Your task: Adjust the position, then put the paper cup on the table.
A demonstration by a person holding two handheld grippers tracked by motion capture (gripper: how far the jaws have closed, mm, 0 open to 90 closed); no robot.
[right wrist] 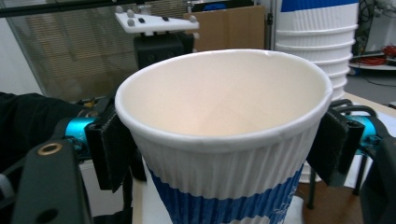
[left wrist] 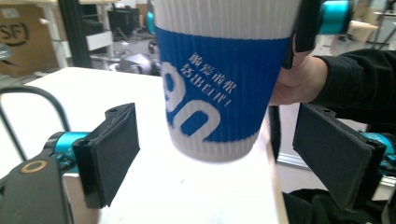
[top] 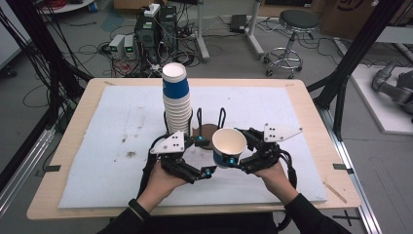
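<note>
Black padded jaws of the right gripper (right wrist: 224,140) clamp the ribbed white-and-blue paper cup (right wrist: 224,140) just under its rim, holding it upright above the white foam mat (top: 97,146). Beside it, the left gripper (left wrist: 229,149) stands open, pads clear of the cup. Behind rises a tall stack of matching cups (top: 176,97).

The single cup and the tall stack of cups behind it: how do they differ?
The single cup is gripped near its rim by the right hand-held gripper and lifted off the table; the stack stands on the table, untouched. The single cup's white inside shows; the stack shows mostly ribbed sides. Both are white ribbed paper with a blue band.
</note>
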